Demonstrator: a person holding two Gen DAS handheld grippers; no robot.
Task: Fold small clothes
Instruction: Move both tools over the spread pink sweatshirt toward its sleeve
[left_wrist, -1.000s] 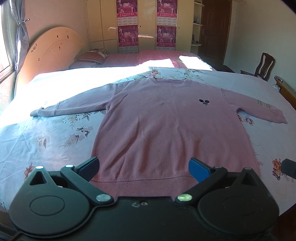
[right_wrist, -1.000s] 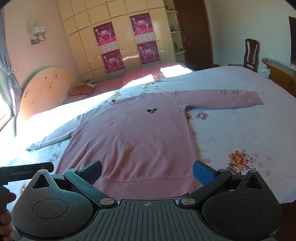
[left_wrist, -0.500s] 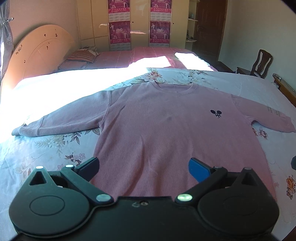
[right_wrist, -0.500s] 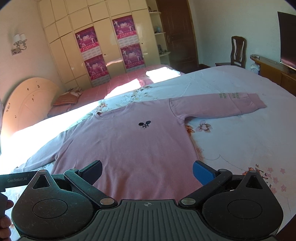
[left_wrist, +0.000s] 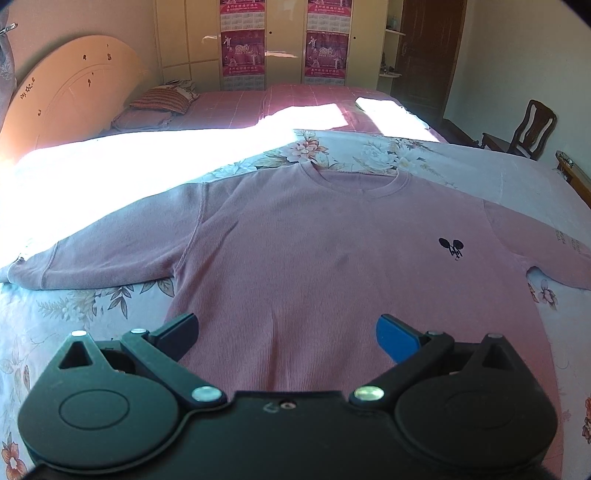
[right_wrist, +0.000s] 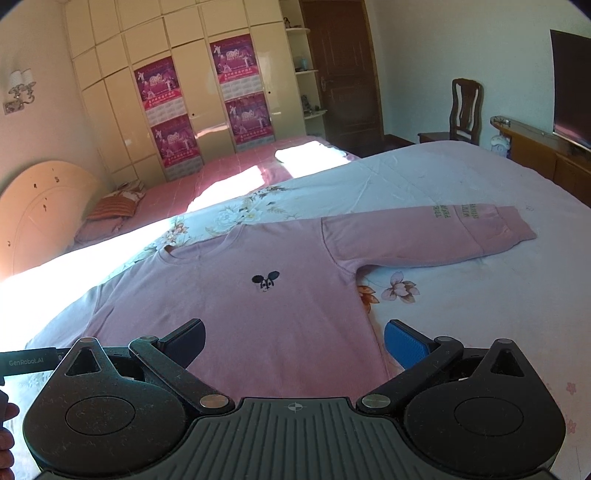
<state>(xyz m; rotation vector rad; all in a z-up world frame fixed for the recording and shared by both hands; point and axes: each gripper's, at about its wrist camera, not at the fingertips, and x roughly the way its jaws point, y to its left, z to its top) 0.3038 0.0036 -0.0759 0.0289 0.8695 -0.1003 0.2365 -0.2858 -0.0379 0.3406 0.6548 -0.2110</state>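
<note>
A floral bedspread (left_wrist: 85, 306), pale with printed blossoms and leaves, covers the wide bed and carries a pink long-sleeved sweatshirt (left_wrist: 314, 258) spread flat and face up, its round ribbed neckline pointing toward the far wardrobe (right_wrist: 155, 92) and its body lying smooth with only faint lengthwise creases. In the right wrist view the sweatshirt (right_wrist: 229, 295) shows one sleeve stretched straight out to the side over the bedspread (right_wrist: 461, 314), with greenish lettering printed near the ribbed cuff; the opposite sleeve runs out toward the sunlit side of the bed and partly falls in shadow, so it looks greyer there. A small black mouse-head emblem (right_wrist: 265, 281) sits on the chest, off-centre toward the lettered sleeve, and the same emblem (left_wrist: 451, 248) appears in the left wrist view. The left gripper (left_wrist: 288, 328) hangs above the lower body of the sweatshirt with its jaws spread wide and nothing between them; whether the fingers touch the cloth cannot be told. The right gripper (right_wrist: 295, 339) is likewise wide apart and empty, one finger over the pink fabric and the blue-padded one over the bedspread just beside the side seam.
</note>
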